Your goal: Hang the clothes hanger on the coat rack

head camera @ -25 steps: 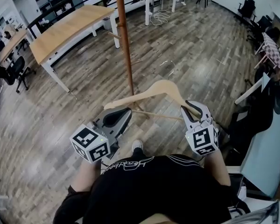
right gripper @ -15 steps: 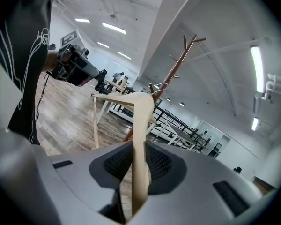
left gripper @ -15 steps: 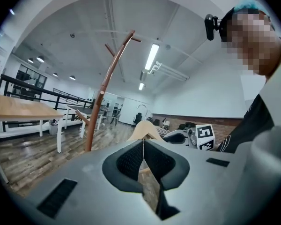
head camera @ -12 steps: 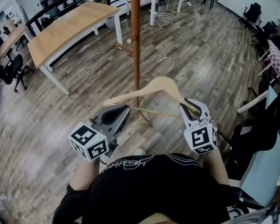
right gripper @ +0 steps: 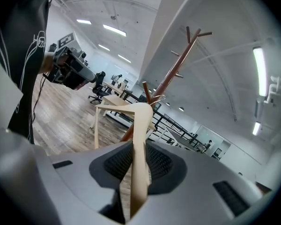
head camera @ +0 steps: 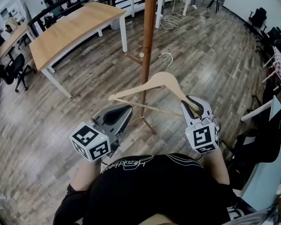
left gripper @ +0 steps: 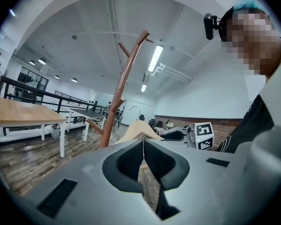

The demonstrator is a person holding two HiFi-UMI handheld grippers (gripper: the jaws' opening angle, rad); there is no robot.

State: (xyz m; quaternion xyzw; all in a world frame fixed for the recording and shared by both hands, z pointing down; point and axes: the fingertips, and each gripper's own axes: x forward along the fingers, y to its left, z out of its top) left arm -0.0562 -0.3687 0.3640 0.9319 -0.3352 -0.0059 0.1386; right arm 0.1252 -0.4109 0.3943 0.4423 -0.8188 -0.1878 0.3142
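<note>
closer now than a second ago, the tall reddish-brown wooden coat rack pole [head camera: 150,27] has slid right across the head view and stands directly behind the pale wooden clothes hanger [head camera: 171,83], which sat lower and clear to the right of it before. the hanger's thin metal hook [head camera: 167,57] rises just right of the pole, near a short knobbed peg [head camera: 135,57] that sticks out on the pole's left, and touches neither as far as can be seen.

the right gripper [head camera: 193,106] is clamped on the end of the hanger's right shoulder; in its own view the light wood runs straight up between the two ribbed pads, pinched on both sides. the hanger tilts, its far end lower and to the left, with its slim crossbar below.

the left gripper [head camera: 119,114] hovers under that far end, apart from it. its jaws are pressed together with only a hairline seam between them and nothing held.

a light wooden desk on white legs [head camera: 70,27] stands well apart on the grey-brown plank floor [head camera: 201,46].
</note>
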